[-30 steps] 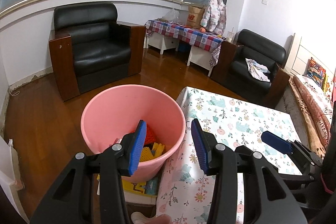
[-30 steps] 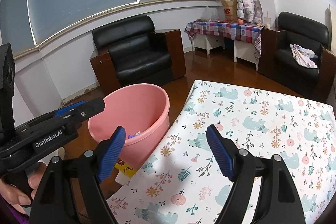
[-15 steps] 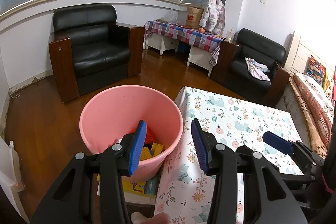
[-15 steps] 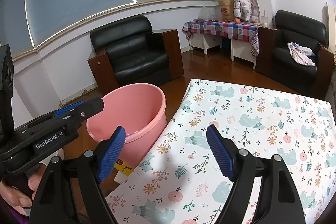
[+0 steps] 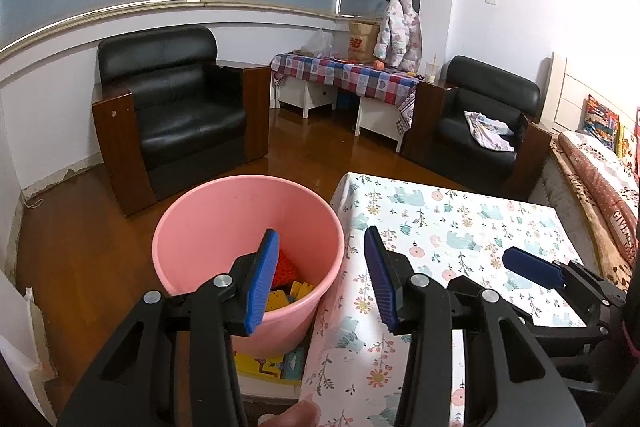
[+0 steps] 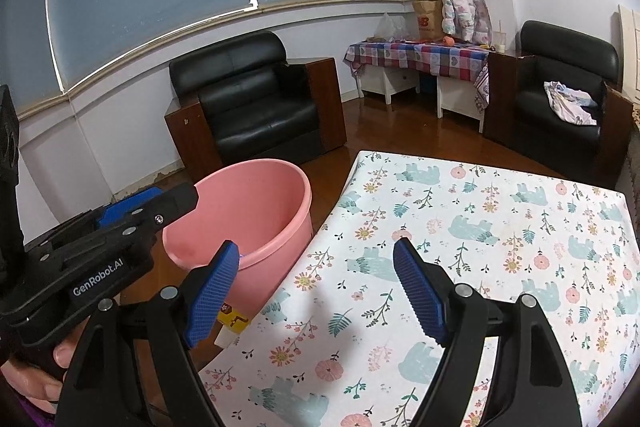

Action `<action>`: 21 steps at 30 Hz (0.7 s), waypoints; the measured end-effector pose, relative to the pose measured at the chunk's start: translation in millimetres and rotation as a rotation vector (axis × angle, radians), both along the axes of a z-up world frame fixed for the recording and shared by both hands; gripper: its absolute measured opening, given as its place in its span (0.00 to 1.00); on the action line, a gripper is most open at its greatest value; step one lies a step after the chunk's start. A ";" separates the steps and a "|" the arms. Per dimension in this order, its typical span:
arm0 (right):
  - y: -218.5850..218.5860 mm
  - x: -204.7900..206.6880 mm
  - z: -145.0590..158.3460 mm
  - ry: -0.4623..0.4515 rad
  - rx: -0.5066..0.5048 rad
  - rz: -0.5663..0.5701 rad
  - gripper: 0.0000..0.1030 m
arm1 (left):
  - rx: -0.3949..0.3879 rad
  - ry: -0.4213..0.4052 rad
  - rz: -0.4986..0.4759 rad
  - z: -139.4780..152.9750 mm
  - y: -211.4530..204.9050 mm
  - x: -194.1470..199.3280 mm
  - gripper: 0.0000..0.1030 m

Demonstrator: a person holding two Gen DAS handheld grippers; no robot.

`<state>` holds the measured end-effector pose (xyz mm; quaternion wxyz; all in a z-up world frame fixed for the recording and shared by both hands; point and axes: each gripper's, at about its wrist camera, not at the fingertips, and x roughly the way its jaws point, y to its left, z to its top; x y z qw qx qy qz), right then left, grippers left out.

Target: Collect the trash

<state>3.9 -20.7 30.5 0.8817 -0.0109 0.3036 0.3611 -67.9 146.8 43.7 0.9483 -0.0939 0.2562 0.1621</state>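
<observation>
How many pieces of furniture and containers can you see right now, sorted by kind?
Black armchairs: 2, left one, right one
Tables: 2, floral-cloth table, checked-cloth table
Pink bucket: 1
Grippers: 2, left gripper and right gripper, both open and empty
Total: 7

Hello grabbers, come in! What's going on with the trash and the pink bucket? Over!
Left gripper open, empty. Right gripper open, empty. Pink bucket beside the table, red and yellow pieces inside. Nothing in the way.
</observation>
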 end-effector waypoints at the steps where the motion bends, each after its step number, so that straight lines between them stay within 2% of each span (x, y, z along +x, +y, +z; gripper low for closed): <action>1: -1.1 -0.2 0.2 -0.001 0.000 -0.003 0.76 | -0.003 0.000 -0.002 0.0 -0.8 0.3 0.43; 21: -10.7 0.5 -3.5 0.001 -0.007 -0.050 0.76 | -0.018 0.000 -0.017 -1.3 -1.4 0.9 0.43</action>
